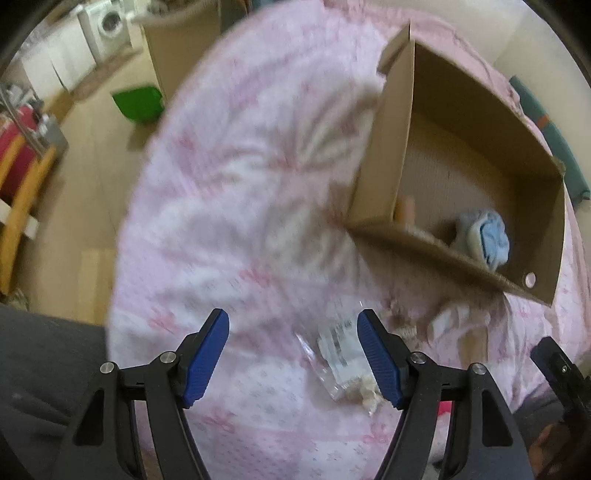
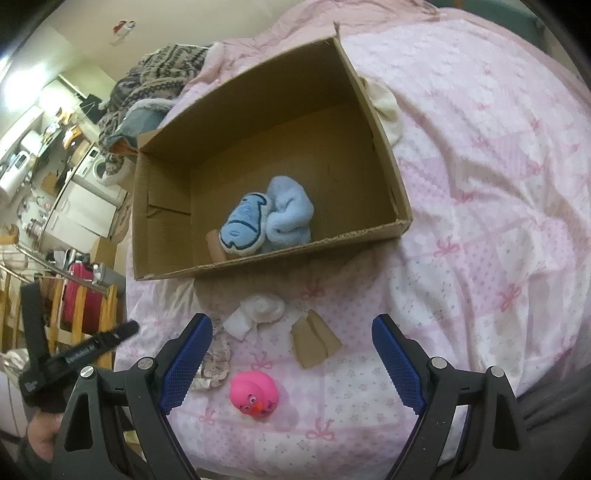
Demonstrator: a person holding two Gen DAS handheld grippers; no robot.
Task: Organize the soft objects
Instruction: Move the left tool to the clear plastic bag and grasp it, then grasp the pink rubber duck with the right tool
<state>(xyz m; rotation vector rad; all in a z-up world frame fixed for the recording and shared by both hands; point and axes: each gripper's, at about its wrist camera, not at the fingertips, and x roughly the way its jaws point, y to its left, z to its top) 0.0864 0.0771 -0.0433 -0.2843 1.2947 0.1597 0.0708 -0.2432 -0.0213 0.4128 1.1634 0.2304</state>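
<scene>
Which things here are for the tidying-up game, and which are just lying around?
For the job: cardboard box, blue soft toy inside it, pink rubber duck, rolled white sock, small clear packet.

Just lying about: knitted blanket, washing machine, green bin.

Little can be read. In the right wrist view, a line of small white lettering runs along the black bar of the left hand-held gripper (image 2: 94, 345), and a white mark sits lower on the same body; both are too small and blurred to make out. In the left wrist view, a clear packet (image 1: 341, 360) on the bed, towards its near edge, carries a white label with dark print like a barcode, too smeared to read.
</scene>
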